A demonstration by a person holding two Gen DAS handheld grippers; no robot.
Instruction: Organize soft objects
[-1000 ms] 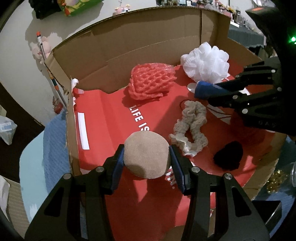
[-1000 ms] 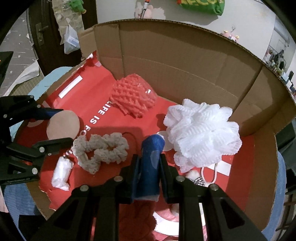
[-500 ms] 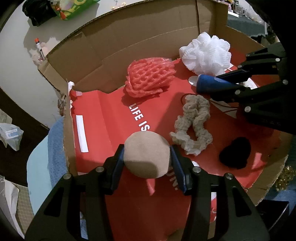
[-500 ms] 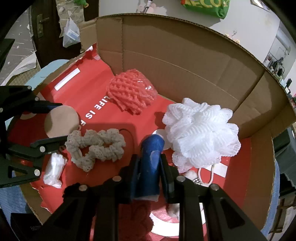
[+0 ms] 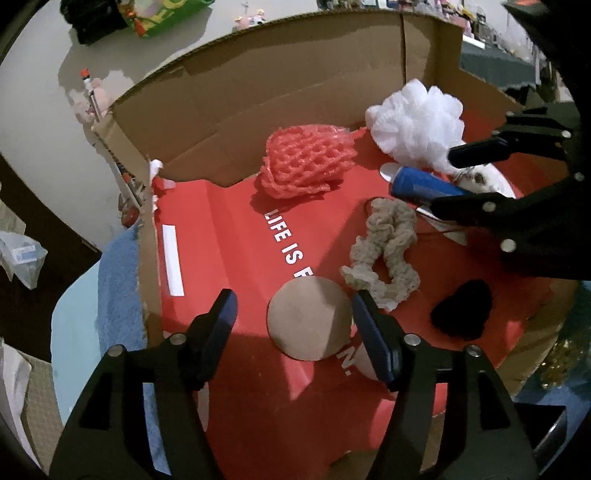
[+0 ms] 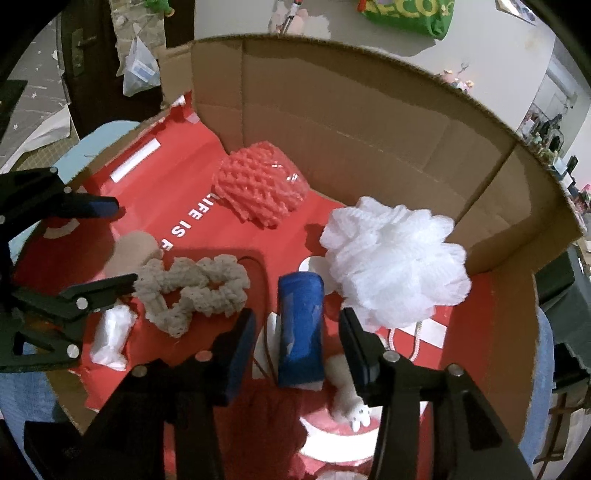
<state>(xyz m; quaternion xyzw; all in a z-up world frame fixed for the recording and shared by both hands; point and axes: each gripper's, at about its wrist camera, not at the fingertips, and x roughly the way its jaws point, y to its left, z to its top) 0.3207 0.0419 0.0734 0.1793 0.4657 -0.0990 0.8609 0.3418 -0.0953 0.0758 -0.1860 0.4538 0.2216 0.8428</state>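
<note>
A cardboard box [image 5: 295, 92] with a red liner holds soft things. My left gripper [image 5: 291, 314] is open; a round tan sponge [image 5: 308, 323] lies on the liner between its fingers. My right gripper [image 6: 297, 332] is open; a blue foam roll [image 6: 301, 328] lies between its fingers, also seen in the left wrist view [image 5: 421, 184]. A red foam net [image 5: 306, 162], a white mesh pouf [image 5: 417, 122], a beige crocheted scrunchie [image 5: 388, 251] and a black fuzzy ball [image 5: 461, 314] lie in the box. The right gripper [image 5: 454, 173] shows at right in the left wrist view.
The box's tall back wall [image 6: 351, 129] stands behind the objects. A blue towel [image 5: 118, 295] lies outside the box's left edge. A small white wrapped piece [image 6: 110, 332] and a small white plush [image 6: 351, 402] lie near the front. A green bag [image 6: 406, 14] is on the floor beyond.
Both grippers have opened. The tan sponge and the blue roll were held and now lie free on the red liner between the fingers.
</note>
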